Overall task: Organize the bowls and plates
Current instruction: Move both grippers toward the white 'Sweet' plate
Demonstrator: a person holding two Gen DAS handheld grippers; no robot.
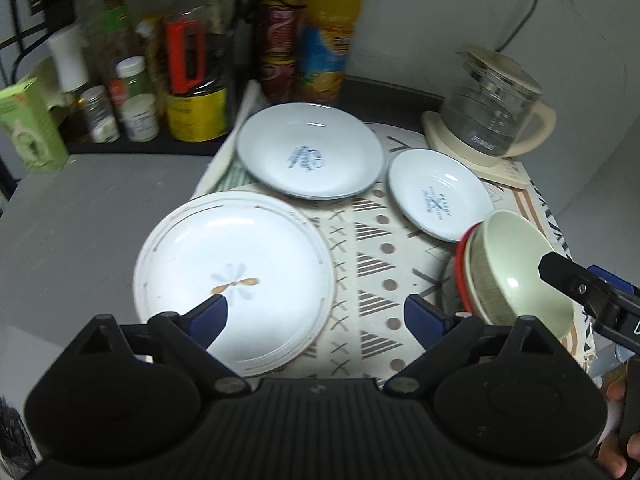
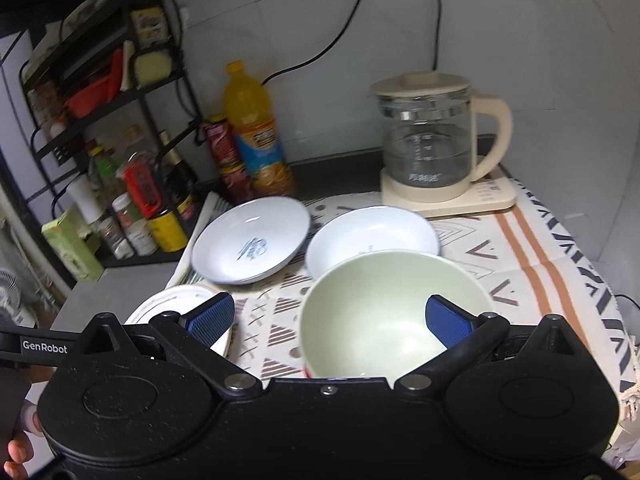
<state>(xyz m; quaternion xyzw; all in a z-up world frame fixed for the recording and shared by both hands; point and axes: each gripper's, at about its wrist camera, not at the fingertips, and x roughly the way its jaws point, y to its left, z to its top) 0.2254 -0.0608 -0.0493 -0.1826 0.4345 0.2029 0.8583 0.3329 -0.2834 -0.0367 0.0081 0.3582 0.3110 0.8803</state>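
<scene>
Right gripper [image 2: 330,322] is seen spread wide, one pad inside the green bowl [image 2: 384,312], nothing clamped. Left gripper [image 1: 316,314] is likewise spread, empty, over the flower plate's [image 1: 234,280] near rim. Bowl is tilted on a red bowl [image 1: 461,268] at the patterned cloth's [image 1: 372,264] right edge. Risk judged: a nudge from the unclamped pad could tip the stack off that edge.

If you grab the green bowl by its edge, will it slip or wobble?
Probably a bit slippery: the green bowl looks smooth and glossy, with light glinting inside. It may tip easily too, since it already leans on the red-rimmed dish under it. It looks stiff and breakable, so the right gripper, open around its rim, should likely close gently.
</scene>
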